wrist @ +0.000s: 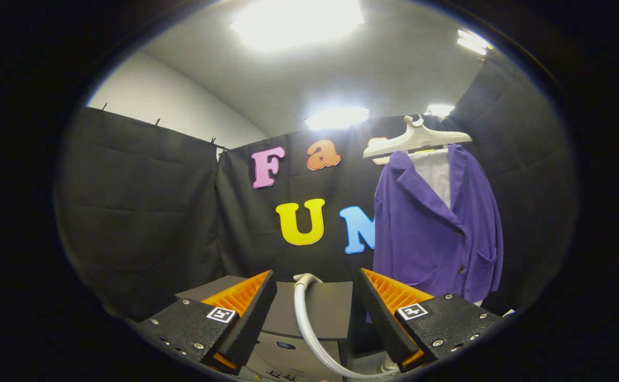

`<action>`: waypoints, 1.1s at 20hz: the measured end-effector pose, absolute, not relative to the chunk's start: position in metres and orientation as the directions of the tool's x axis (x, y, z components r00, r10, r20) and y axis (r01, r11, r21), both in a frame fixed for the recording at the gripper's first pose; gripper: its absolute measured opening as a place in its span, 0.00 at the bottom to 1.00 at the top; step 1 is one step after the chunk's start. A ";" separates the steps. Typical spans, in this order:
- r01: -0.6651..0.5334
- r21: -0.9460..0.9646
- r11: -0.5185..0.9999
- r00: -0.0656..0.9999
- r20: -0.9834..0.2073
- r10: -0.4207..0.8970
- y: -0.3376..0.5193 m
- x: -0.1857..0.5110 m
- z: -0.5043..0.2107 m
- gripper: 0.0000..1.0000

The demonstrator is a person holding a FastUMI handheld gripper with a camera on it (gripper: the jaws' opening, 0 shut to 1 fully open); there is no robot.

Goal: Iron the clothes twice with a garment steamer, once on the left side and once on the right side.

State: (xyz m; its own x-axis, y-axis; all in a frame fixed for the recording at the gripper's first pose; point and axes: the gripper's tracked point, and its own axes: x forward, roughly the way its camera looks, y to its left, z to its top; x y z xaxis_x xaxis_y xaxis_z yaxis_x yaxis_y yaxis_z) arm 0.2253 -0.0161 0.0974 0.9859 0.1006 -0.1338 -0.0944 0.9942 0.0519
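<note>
The gripper [317,297] stood wide open with nothing between its fingers, both of them angled apart and pointing forward and slightly upward into the booth. In the gap between them a pale hose [309,329] rose from low beside the right finger, curved up and ended in a bent connector just above a dark grey unit [299,307], which I took to be the steamer's base; the steamer head itself could not be made out. Beyond the right finger, and well apart from it, a purple jacket [437,228] hung open-fronted on a cream hanger [415,140] over a white lining or shirt, its buttons and one pocket facing the gripper. By my reading no ironing pass had begun, since the fingers held no tool. The chief risk from here seemed the hose: lying directly between the fingers, it could be pinched instead of the handle, or snag on a finger and drag as the gripper swung toward the jacket. The jacket also hung freely from a single hanger, so a firm press would likely push it away or twist it rather than smooth it.
</note>
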 end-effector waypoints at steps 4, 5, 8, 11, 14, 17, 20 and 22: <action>-0.166 0.059 0.984 0.948 -0.264 0.176 -0.005 0.305 0.091 0.95; -0.189 0.071 0.979 0.935 -0.292 0.202 0.000 0.322 0.089 0.94; -0.219 0.102 0.970 0.891 -0.385 0.241 0.010 0.373 0.074 0.94; -0.244 0.167 0.955 0.810 -0.507 0.295 0.029 0.414 0.045 0.95; -0.234 0.193 0.953 0.713 -0.632 0.303 0.035 0.446 0.000 0.95; -0.226 0.169 0.959 0.632 -0.724 0.276 0.041 0.475 -0.047 0.95; -0.200 0.192 0.961 0.540 -0.796 0.272 0.042 0.498 -0.096 0.94; -0.194 0.192 0.962 0.502 -0.823 0.265 0.042 0.506 -0.120 0.89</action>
State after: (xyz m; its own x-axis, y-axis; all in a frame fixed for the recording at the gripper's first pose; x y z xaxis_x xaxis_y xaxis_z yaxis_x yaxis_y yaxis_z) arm 0.5064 0.0422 -0.1202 0.5018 0.2653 -0.8233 -0.1940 0.9621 0.1918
